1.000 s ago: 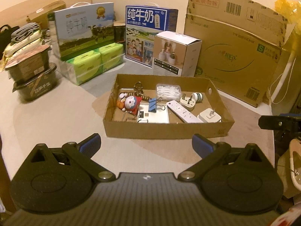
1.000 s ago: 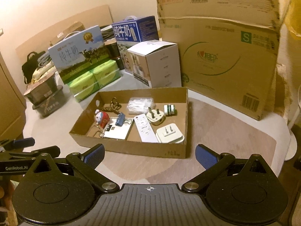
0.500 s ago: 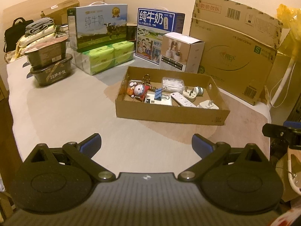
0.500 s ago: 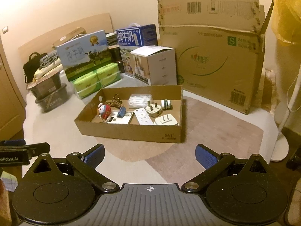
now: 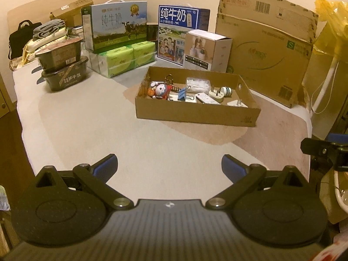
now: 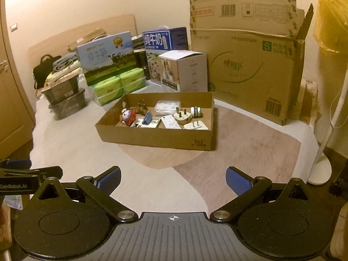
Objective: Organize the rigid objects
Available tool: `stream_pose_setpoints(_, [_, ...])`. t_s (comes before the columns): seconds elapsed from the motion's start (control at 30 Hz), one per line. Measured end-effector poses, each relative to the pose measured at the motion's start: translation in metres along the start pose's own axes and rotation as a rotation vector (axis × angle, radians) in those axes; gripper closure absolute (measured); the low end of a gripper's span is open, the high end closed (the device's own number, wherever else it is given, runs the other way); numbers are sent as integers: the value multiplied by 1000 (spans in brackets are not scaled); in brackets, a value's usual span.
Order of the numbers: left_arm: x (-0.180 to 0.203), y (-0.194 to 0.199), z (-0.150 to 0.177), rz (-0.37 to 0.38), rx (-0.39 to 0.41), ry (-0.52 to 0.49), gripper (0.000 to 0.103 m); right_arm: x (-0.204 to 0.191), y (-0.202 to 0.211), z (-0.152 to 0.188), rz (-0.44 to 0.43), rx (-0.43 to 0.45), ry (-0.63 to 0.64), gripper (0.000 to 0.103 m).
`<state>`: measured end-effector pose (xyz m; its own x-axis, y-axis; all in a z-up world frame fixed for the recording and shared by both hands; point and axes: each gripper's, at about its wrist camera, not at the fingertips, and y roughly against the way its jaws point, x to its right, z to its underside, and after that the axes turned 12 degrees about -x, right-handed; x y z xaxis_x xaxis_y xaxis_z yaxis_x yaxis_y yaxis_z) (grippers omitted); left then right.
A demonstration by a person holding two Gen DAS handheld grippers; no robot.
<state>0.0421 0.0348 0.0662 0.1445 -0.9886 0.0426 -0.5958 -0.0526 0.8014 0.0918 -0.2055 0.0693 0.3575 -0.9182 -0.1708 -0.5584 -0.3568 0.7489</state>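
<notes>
Left wrist view: the left gripper [image 5: 169,167] hangs over the pale bedcover [image 5: 87,130] with its 2 blue-padded fingers [image 5: 106,167] spread wide and nothing between them. Well ahead of it sits a shallow cardboard tray [image 5: 195,114] holding the small rigid items: a round cartoon figure [image 5: 162,90] at the left end, a blue binder clip [image 5: 183,93] just beside it, a clear plastic case [image 5: 199,84] toward the back wall, a white remote [image 5: 206,98] lying flat, a cream 3-pin plug [image 5: 216,93], a green-and-white roll [image 5: 226,90] and a white square adapter [image 5: 237,104] at the right end. Behind the tray stand a white carton [image 5: 207,51], 2 milk gift boxes [image 5: 117,29] and a large brown shipping box [image 5: 265,47]. Part of the right gripper [image 5: 326,152] shows at the right edge.

Right wrist view: the right gripper [image 6: 173,179] is likewise released, its fingers [image 6: 238,180] far apart and empty above the bedcover [image 6: 141,184]. The cardboard tray [image 6: 156,136] lies ahead, slightly left of centre, with the cartoon figure [image 6: 128,115], binder clip [image 6: 148,117], remote [image 6: 170,122], 3-pin plug [image 6: 182,116] and adapter [image 6: 196,126] inside. A white stand pole [image 6: 330,130] rises at the right. The left gripper [image 6: 28,174] enters at the left edge.
</notes>
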Motion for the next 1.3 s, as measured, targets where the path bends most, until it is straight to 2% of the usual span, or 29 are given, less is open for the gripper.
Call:
stream_pose_setpoints(0.37, [4, 5, 23, 1, -15, -10, 2, -12, 5, 30, 10, -4, 25, 1])
stream_pose_setpoints(0.73, [6, 9, 42, 4, -25, -13, 2, -14, 13, 55, 42, 33, 3, 1])
stream_pose_setpoints(1.3, [12, 10, 45, 13, -24, -22, 2, -11, 9, 61, 50, 3, -6, 1])
